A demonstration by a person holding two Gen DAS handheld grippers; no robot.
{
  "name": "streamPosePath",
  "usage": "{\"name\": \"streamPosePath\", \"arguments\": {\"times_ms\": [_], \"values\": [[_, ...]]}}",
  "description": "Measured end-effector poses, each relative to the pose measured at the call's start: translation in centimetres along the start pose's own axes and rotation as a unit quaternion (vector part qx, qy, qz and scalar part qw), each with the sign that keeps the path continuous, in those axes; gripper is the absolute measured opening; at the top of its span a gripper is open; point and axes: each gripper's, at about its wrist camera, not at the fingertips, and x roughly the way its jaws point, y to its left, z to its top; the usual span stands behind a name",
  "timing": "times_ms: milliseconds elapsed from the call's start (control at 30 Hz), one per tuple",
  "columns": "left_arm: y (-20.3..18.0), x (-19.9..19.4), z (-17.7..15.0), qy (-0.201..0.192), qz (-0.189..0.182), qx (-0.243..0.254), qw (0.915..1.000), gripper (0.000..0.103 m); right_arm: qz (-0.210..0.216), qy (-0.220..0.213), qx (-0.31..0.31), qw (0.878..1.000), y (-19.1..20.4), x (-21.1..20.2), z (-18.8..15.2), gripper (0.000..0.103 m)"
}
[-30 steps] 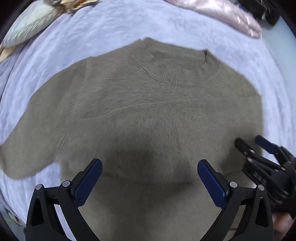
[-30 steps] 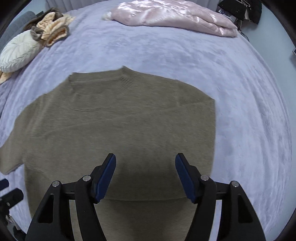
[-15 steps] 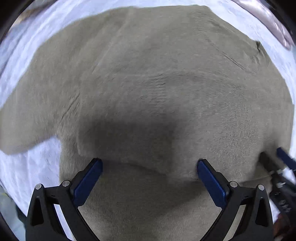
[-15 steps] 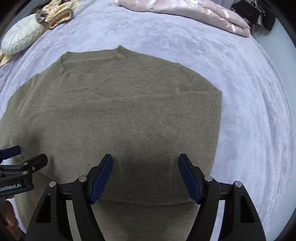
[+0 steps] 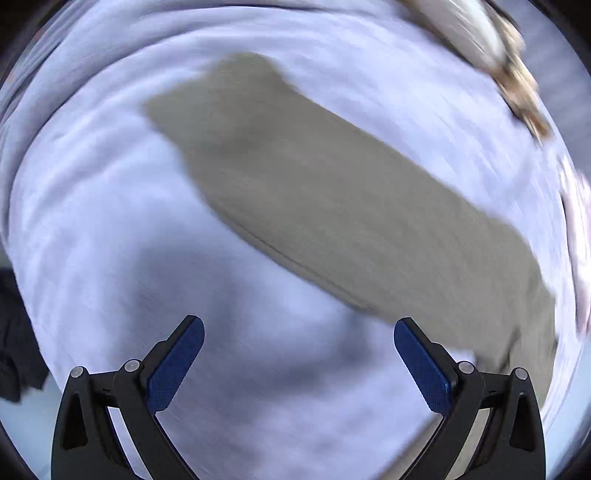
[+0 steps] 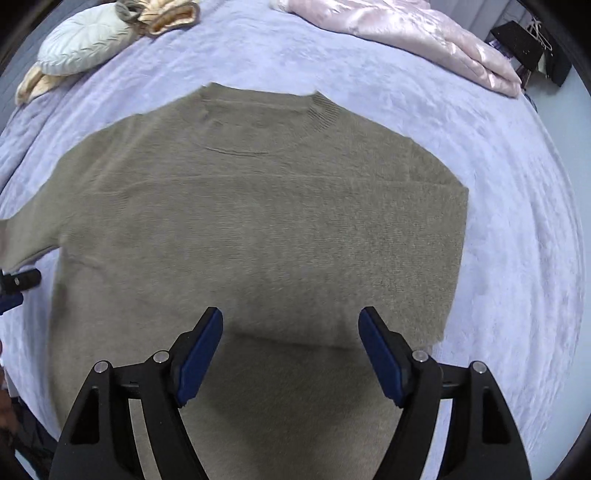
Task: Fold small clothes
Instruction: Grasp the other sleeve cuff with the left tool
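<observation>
— So, where was the sweater (image 6: 258, 221) at that point, and what had you got hold of?

— Nothing in either tongs; the sweater lay flat, front up, on the lilac bedspread (image 6: 517, 258), collar (image 6: 317, 110) away from me and the hem nearest; the side to my right was already turned in to a straight edge, while the left sleeve (image 5: 229, 110) lay stretched out on the cover; my right tongs (image 6: 290, 354) hung over the lower body, pointing steeply down, the jaws opening and wide apart, the knit below them but not pinched; my left tongs (image 5: 299, 365) stood just as wide, over bare bedspread, with the sleeve near its right finger (image 5: 421, 365) but apart from it; that view was smeared, so I could not read finer detail.

— How did you reckon it would handle?

— Soft, fuzzy and light, I judged; a thickish knit that would drape and sag rather than hold a line; not slippery against the plush cover, more likely to drag and bunch; nothing fragile, though the loops might snag on a pad corner.

— And where would you have taken it?

— At the sleeve's cuff end with the left, pinching both layers; the right, I thought, belonged at the hem corner or the shoulder, where ribbing gave a firmer bite; a grab mid-body would only have lifted a tent of cloth.

— Anything in the way?

— No; the pink quilt (image 6: 424, 33) and the pillow (image 6: 85, 44) lay well apart, up by the far edge.
</observation>
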Motion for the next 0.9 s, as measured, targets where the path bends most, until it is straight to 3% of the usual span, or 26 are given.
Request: {"name": "streamPosePath", "arguments": {"times_ms": [100,233,433,533,633,700,767,867,900], "values": [[5.4,0.5,4.1,-0.01,-0.022,-0.052,0.9984,0.103,0.001,-0.003,-0.021,1.0,2.7,-0.9,0.2,0.079],[9.0,1.8,7.5,-0.01,-0.1,-0.079,0.9918,0.103,0.007,0.004,-0.044,0.999,6.8,-0.8,-0.1,0.079],[6.6,3.0,10.7,-0.032,-0.144,-0.008,0.989,0.103,0.008,0.019,-0.098,0.995,14.0,-0.7,-0.3,0.079],[5.8,3.4,12.3,-0.048,-0.175,-0.006,0.9833,0.102,0.002,0.02,-0.121,0.992,16.9,-0.6,-0.8,0.079],[5.9,3.4,12.5,-0.068,-0.184,-0.014,0.9805,0.076,-0.002,0.027,-0.136,0.99,18.9,-0.5,-1.3,0.079],[7.1,3.4,12.4,-0.072,-0.203,-0.029,0.9761,0.047,-0.006,0.033,-0.141,0.989,19.9,-0.3,-1.6,0.079],[8.3,3.4,12.4,-0.068,-0.226,-0.039,0.971,0.041,-0.008,0.038,-0.142,0.989,20.6,-0.3,-1.7,0.079],[8.3,3.2,12.9,-0.066,-0.233,-0.033,0.9696,0.041,-0.008,0.038,-0.144,0.989,21.7,-0.3,-1.5,0.079],[8.2,3.3,13.0,-0.063,-0.231,-0.036,0.9702,0.046,-0.007,0.036,-0.146,0.989,22.1,-0.4,-1.2,0.079]]}}
